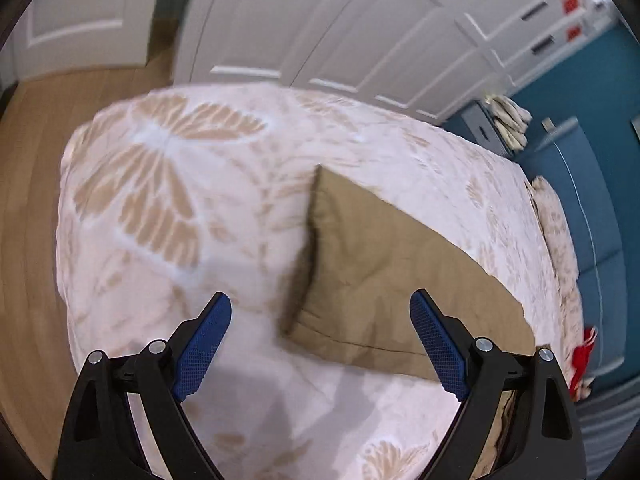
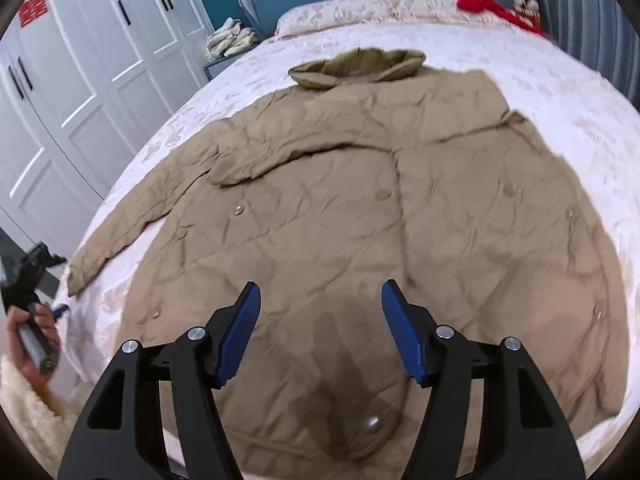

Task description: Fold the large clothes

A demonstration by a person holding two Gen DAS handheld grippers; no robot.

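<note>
Lying flat on the bedspread (image 2: 560,92), the tan coat (image 2: 360,200) looks quilted; hooded.

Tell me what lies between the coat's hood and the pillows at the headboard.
Only bare floral bedspread. In the right wrist view, the khaki coat has its hood short of the pillows, and nothing sits on the strip between them.

Soft, even indoor light; a dark shadow pooled on the khaki quilted coat (image 2: 360,208) at six o'clock (motion blur smeared both views), and fisheye curvature bent the edges.
</note>
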